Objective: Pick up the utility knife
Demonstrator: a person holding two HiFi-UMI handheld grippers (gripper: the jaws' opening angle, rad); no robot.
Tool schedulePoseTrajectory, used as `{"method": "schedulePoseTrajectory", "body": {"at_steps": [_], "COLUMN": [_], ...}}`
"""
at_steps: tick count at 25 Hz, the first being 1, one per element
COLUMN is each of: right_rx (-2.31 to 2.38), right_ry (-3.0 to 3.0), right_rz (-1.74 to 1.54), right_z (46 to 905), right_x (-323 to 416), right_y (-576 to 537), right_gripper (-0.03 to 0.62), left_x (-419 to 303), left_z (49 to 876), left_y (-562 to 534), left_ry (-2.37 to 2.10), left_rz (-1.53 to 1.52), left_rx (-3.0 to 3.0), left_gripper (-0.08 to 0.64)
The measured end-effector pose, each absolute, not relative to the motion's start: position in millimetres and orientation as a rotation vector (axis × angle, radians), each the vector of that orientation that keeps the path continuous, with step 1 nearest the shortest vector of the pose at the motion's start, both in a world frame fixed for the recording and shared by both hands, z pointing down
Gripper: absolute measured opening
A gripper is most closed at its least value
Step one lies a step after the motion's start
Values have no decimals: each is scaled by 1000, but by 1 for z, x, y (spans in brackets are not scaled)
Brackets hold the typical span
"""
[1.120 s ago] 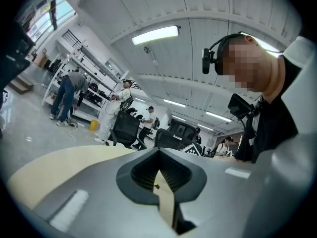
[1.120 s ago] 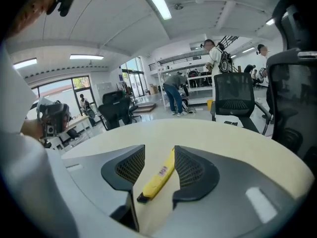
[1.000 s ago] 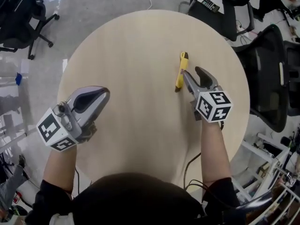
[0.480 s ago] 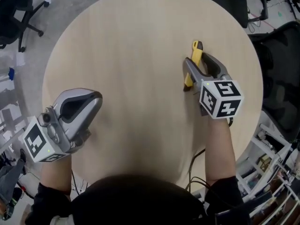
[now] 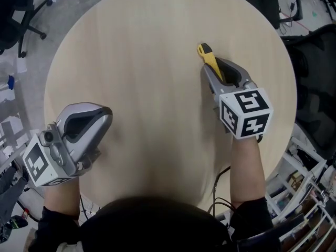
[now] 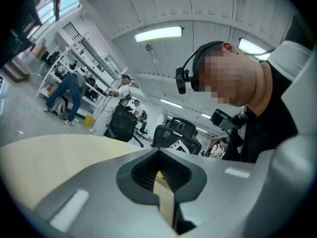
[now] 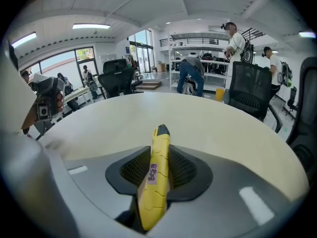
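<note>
Utility knife (image 7: 154, 175): gripped lengthwise in right claw (image 5: 212, 65), jaws just closed on it, nose projecting ahead; left claw (image 5: 106, 111) closed, empty, well apart.

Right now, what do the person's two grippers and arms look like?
Both the left gripper and right gripper are smooth grey shells with dark ribbed pads inside. Each carries a white cube printed with black square markers. A dark cable trails by the right arm. The sleeves are black.

A round, pale wooden table (image 5: 136, 62), with a yellow utility knife (image 5: 210, 61) right of the table's centre.
</note>
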State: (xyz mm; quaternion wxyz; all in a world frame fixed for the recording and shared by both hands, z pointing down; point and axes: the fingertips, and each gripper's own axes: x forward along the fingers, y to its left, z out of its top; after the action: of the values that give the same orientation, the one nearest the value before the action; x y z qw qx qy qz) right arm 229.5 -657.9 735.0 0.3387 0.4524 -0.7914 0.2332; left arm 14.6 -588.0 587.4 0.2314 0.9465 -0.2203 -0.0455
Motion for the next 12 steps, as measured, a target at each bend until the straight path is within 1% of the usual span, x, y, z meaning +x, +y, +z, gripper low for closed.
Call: {"method": "schedulePoseTrajectory", "body": {"at_steps": [6,12], "right_rx": [1199,1281], "right_ry": [-2102,-2171], "right_rz": [673,747], "right_z": [732,698], "right_x": [234,254], "right_y": [-648,-648], "right_gripper": [124,123], "left_x": [10,18], "left_z": [586,571], "left_y": [-584,-584], "left_ry": [-608,-620], "left_rz": [-132,-135], "left_rx": [2609,2611], "left_gripper": [-8,-8]}}
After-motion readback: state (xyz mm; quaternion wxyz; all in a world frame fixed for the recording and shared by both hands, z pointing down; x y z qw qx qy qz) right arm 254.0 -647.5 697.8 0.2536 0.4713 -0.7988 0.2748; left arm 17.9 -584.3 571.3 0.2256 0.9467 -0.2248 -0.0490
